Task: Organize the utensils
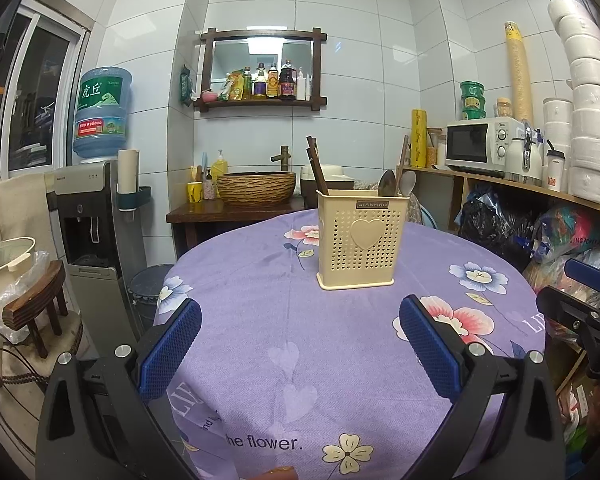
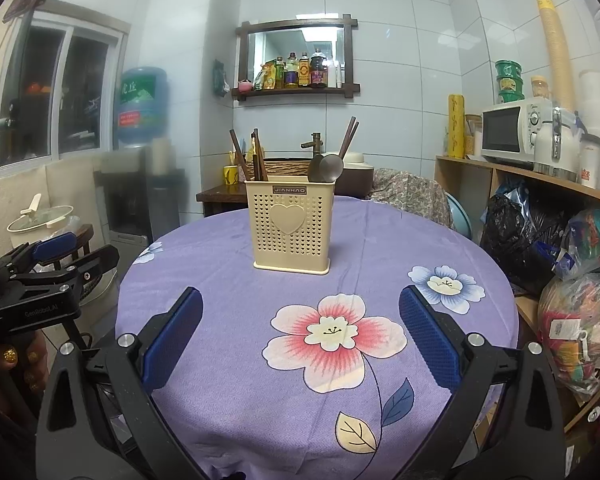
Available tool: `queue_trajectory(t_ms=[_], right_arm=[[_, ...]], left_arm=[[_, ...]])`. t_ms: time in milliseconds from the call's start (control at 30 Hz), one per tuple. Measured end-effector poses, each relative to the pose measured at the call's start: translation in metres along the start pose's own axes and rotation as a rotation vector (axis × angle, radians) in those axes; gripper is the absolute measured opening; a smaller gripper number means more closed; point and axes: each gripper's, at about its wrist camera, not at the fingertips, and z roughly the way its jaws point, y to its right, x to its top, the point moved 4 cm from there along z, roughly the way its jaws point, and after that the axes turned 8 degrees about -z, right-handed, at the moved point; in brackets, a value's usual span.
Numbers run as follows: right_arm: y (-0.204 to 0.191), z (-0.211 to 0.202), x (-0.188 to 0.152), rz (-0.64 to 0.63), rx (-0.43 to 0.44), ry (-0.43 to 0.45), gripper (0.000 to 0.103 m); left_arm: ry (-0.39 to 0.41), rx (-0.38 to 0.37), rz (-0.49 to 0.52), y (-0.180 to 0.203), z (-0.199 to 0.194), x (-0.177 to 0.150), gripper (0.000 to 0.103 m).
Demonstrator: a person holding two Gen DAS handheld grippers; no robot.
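A beige perforated utensil holder (image 1: 360, 238) with a heart on its front stands upright on the round table with a purple flowered cloth (image 1: 300, 340). It also shows in the right wrist view (image 2: 290, 226). Dark chopsticks (image 1: 316, 166) stick up from its left compartment. Metal spoons (image 1: 396, 184) and a wooden handle stand in its right compartment. My left gripper (image 1: 300, 344) is open and empty, over the near part of the table. My right gripper (image 2: 300, 338) is open and empty, short of the holder.
A water dispenser (image 1: 96, 216) and a wooden stool (image 1: 36, 304) stand left of the table. A woven basin (image 1: 256, 186) sits on a dark counter behind. A shelf with a microwave (image 1: 480, 144) and bags (image 2: 580, 280) is at the right.
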Motion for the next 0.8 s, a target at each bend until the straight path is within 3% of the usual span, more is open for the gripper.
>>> queue_trajectory(t_ms=[800], right_arm=[[0.0015,0.0012,-0.0027,0.005,0.003,-0.008,0.097]], left_arm=[[-0.014,0.013,-0.005,-0.0025,0.0038,-0.0016,0.098]])
